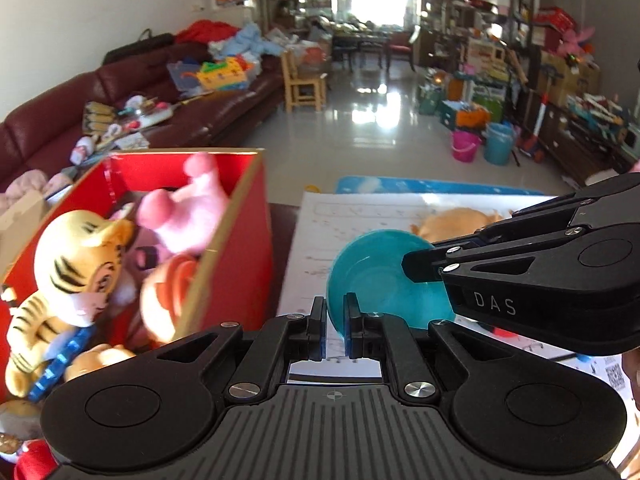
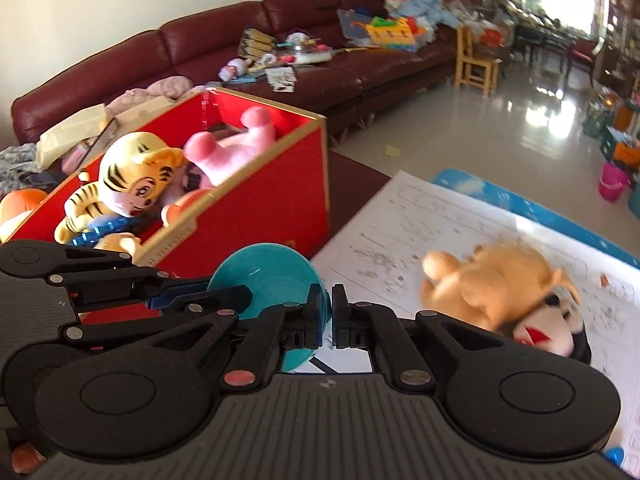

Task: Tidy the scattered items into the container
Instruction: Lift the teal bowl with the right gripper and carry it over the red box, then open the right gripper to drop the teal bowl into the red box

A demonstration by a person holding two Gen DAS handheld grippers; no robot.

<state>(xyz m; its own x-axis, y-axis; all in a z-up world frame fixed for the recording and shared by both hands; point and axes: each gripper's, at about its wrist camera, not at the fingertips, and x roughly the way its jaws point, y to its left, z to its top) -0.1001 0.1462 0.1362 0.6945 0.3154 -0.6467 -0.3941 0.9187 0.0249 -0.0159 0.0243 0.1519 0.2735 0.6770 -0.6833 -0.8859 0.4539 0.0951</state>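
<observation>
Left wrist view: the left gripper [image 1: 335, 328] pinches the teal bowl's [image 1: 376, 276] rim just right of the red box [image 1: 236, 264], with the right gripper [image 1: 424, 266] clamped on its far rim.

Right wrist view: the right gripper [image 2: 331, 320] grips the bowl [image 2: 276, 276]; a tan plush [image 2: 504, 292] lies right of the box [image 2: 256, 224].

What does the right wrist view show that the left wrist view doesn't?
Right wrist only: the whole tan plush lying on the white sheet, face included, and the box's outer side wall. In the left wrist view that plush is mostly hidden behind the bowl and the right gripper.

Left wrist only: the right gripper's body from outside, reaching in and pinching the bowl's far rim.

Both: the teal bowl held by both grippers, the left gripper on its near rim, and the red box with the tiger and pink plush inside.
</observation>
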